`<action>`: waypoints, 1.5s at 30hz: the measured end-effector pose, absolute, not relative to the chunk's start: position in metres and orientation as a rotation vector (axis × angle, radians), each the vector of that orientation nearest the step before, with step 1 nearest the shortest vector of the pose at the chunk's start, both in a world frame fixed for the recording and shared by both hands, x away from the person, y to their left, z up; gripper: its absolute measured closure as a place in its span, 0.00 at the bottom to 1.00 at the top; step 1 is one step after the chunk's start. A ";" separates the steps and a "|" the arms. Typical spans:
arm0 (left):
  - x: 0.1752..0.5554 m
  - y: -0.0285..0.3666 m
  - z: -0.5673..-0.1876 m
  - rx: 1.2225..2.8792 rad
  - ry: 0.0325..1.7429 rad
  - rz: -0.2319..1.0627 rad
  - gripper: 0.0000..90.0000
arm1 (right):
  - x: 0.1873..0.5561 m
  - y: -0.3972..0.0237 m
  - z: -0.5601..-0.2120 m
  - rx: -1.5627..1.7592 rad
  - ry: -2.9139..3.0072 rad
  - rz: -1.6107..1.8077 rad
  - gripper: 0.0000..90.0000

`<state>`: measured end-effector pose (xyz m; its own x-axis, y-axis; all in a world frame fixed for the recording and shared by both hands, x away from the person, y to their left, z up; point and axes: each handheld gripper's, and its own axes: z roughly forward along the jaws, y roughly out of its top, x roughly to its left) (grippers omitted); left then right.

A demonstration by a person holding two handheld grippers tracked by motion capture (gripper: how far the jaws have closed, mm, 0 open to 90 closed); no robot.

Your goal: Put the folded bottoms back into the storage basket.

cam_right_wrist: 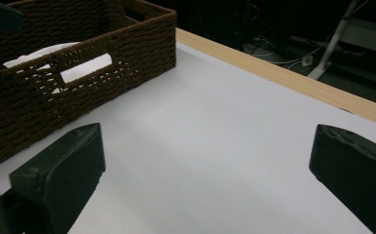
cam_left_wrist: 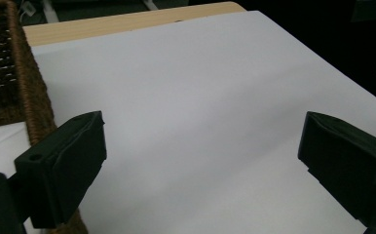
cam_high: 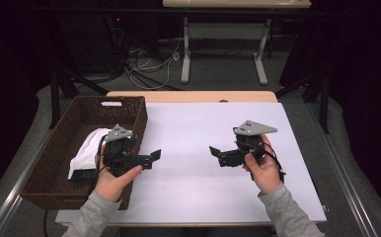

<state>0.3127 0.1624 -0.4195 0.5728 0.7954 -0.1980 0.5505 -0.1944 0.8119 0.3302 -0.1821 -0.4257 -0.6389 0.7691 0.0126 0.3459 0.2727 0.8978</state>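
Note:
My left gripper point(cam_high: 154, 156) sits by the right wall of a brown wicker basket point(cam_high: 45, 183), pointing right over the white tabletop point(cam_high: 193, 123). Its jaws stand wide open with nothing between them point(cam_left_wrist: 200, 161). My right gripper point(cam_high: 214, 152) is held over the table's right half and points left toward the other one. It is open too, with only bare table between its fingers point(cam_right_wrist: 205, 165). A white cloth point(cam_high: 87, 148) lies inside the basket, behind my left hand. In the right gripper view the cloth point(cam_right_wrist: 54, 53) shows over the basket wall point(cam_right_wrist: 79, 102).
The basket point(cam_left_wrist: 32, 100) takes up the table's left edge. A wooden strip point(cam_high: 193, 96) runs along the far edge of the table. Beyond it are a desk's white legs point(cam_high: 185, 59) and loose cables point(cam_high: 149, 69) on the floor.

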 end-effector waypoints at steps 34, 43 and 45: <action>0.322 0.113 -0.526 1.889 0.958 0.291 0.00 | 0.300 -0.248 -0.532 1.225 2.029 1.253 0.00; 0.321 0.115 -0.538 1.890 0.995 0.285 0.00 | 0.303 -0.250 -0.543 1.257 2.007 1.251 0.00; 0.321 0.115 -0.541 1.902 0.989 0.292 0.00 | 0.304 -0.251 -0.544 1.266 2.008 1.237 0.00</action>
